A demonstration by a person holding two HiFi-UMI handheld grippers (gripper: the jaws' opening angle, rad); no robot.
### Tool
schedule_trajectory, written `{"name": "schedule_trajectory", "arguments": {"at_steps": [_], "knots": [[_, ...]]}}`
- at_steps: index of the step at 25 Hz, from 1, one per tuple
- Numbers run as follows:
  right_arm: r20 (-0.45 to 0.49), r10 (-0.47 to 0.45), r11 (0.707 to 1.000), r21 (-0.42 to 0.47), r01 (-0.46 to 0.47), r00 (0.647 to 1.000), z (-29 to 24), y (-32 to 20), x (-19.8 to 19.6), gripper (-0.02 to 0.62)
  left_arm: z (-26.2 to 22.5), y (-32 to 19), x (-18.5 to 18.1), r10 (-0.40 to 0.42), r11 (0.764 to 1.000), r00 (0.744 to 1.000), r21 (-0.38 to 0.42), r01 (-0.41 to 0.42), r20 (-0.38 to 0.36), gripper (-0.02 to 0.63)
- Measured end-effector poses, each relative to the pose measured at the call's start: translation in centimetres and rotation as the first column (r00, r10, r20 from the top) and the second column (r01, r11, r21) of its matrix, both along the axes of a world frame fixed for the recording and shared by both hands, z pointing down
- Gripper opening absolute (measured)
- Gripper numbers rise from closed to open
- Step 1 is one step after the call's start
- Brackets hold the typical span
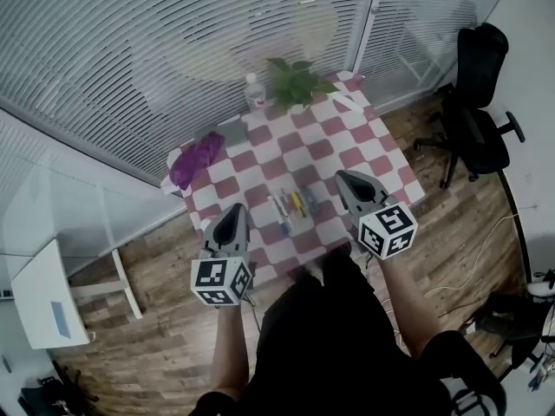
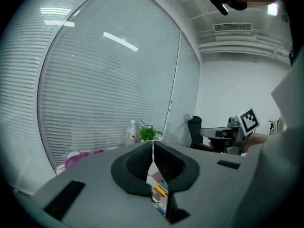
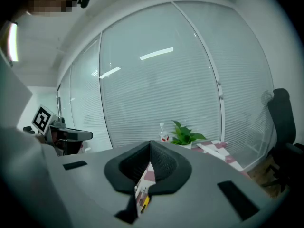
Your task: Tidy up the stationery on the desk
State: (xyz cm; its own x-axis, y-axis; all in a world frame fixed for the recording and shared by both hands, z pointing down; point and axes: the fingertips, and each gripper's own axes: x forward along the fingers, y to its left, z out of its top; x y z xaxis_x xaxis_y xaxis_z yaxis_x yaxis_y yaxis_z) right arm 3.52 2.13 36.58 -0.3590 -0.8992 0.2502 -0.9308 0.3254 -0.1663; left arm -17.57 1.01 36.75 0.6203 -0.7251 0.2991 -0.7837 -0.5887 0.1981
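Observation:
Several pens and markers [image 1: 292, 206] lie in a row near the front middle of the red-and-white checkered desk [image 1: 347, 146]. My left gripper [image 1: 232, 212] is raised above the desk's front left corner, jaws shut with nothing between them. My right gripper [image 1: 349, 182] hovers over the front right part, also shut and empty. In the left gripper view the jaws of the left gripper [image 2: 152, 143] meet at the tips, and the stationery [image 2: 160, 194] shows through the slit below. The right gripper [image 3: 149, 152] shows the same closed tips, with the pens [image 3: 141, 200] glimpsed beneath.
A potted plant [image 1: 295, 81] and a water bottle [image 1: 255, 92] stand at the desk's far edge, a purple cloth [image 1: 196, 159] at the far left corner. A black office chair [image 1: 477, 102] stands to the right, a white side table [image 1: 43, 297] to the left.

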Motion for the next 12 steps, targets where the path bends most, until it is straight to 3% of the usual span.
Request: {"name": "schedule_trajectory", "arguments": {"at_steps": [5, 12], "knots": [[0.024, -0.06, 0.994, 0.091, 0.057, 0.998, -4.0, 0.2, 0.1, 0.021, -1.7, -0.4, -0.6, -0.025, 0.998, 0.999, 0.06, 0.023, 0.029, 0.038], [0.029, -0.106, 0.99, 0.091, 0.103, 0.994, -3.7, 0.9, 0.2, 0.02, -1.8, -0.4, -1.7, -0.049, 0.996, 0.998, 0.072, 0.045, 0.044, 0.04]]}}
